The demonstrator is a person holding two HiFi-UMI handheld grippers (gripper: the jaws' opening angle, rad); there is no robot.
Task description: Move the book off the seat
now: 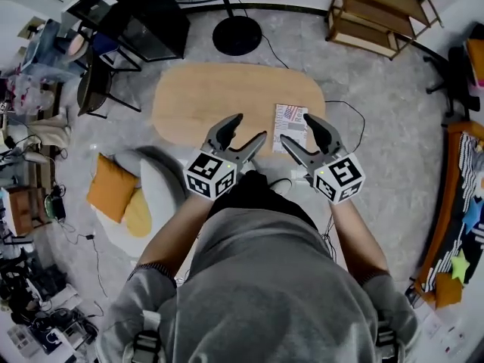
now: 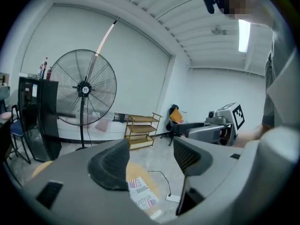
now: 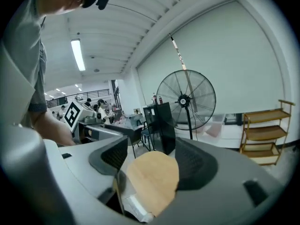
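The book, a thin one with a red, white and blue cover, lies flat on the right part of the oval wooden table. It also shows below the jaws in the left gripper view. My left gripper and right gripper are held side by side above the table's near edge, the right one over the book. Both are open with nothing between the jaws. The grey seat with orange cushions stands at the left, away from the book.
A standing fan and a black cabinet are behind the table. A wooden shelf stands at the back right. A cable with a power strip lies on the floor right of the table. Clutter lines the left wall.
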